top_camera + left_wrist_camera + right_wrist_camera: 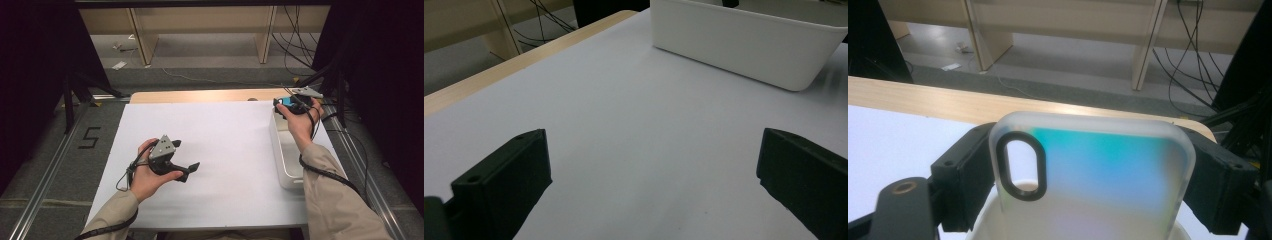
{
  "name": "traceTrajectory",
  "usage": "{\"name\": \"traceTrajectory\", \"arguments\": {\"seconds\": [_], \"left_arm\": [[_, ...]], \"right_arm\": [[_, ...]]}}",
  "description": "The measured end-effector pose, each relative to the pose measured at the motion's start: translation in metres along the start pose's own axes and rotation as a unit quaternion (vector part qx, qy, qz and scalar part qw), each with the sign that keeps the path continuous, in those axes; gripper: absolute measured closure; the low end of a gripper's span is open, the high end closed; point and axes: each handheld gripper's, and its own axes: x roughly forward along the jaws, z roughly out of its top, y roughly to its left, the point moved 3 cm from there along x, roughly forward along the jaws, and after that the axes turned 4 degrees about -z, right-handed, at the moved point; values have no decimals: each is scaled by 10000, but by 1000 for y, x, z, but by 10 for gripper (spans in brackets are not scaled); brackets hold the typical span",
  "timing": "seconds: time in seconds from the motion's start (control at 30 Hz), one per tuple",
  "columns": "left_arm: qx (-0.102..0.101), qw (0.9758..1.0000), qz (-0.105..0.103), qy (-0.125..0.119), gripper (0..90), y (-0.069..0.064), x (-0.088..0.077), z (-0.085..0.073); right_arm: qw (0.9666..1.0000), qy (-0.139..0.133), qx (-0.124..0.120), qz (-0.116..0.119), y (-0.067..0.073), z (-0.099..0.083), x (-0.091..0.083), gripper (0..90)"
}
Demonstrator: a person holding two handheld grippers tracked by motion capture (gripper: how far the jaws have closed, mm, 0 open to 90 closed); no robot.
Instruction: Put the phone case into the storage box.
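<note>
A translucent phone case [1108, 175] with a teal-to-blue tint and an oval camera cut-out stands upright between the black jaws of my right gripper [1093, 172], which is shut on its two sides. In the high view the right gripper [284, 103] holds the phone case [288, 101] over the far end of a white bin [285, 160] at the table's right. The bin's rim [982, 222] shows just below the case. My left gripper [190, 171] rests low over the white sheet [220, 140] at the front left, open [654, 185] with nothing between its jaws.
The white bin [744, 47] lies ahead of the left gripper. A wooden table edge [200, 96] runs along the back of the sheet. Beyond it are floor, wooden shelf legs and loose cables. Metal rails and dark stands flank both sides of the table.
</note>
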Motion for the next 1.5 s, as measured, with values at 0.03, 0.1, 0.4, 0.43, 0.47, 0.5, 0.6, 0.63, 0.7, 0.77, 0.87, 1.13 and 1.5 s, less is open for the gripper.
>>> {"name": "traceTrajectory", "arguments": {"seconds": [0.03,0.1,0.4,0.43,0.47,0.5,0.6,0.63,0.7,0.77,0.87,1.13,1.5], "left_arm": [[1,10000,2,-1,4,0,0,0],[-4,10000,0,3,4,0,0,0],[-6,10000,-4,1,4,0,0,0],[-5,10000,-4,1,4,0,0,0],[-4,10000,-5,1,4,0,0,0],[-1,10000,-4,0,4,0,0,0],[-3,10000,-7,1,4,0,0,0],[-7,10000,-8,-3,4,0,0,0],[-7,10000,-8,-3,4,0,0,0],[-1,10000,-9,1,4,-1,1,0],[2,10000,-12,10,4,-1,1,0],[1,10000,-14,7,4,-1,1,0],[10,10000,-25,18,4,-1,1,-1]], "right_arm": [[10000,-4,-14,1,0,0,0,181],[10000,21,-25,1,1,0,0,181],[10000,10,-4,-29,1,0,0,178],[10000,9,-3,-33,1,0,0,178],[10000,7,1,-38,1,0,1,177],[10000,9,8,-44,1,0,1,174],[10000,30,-13,-84,1,-1,1,145],[10000,43,-12,-87,1,-1,1,130],[9999,95,-8,-106,2,-1,2,90],[9999,125,-30,-96,2,-1,2,61],[9999,131,-71,-73,2,-1,3,32],[9999,51,-48,-114,0,1,2,10],[9994,-251,-87,-217,-3,10,-5,11]]}}
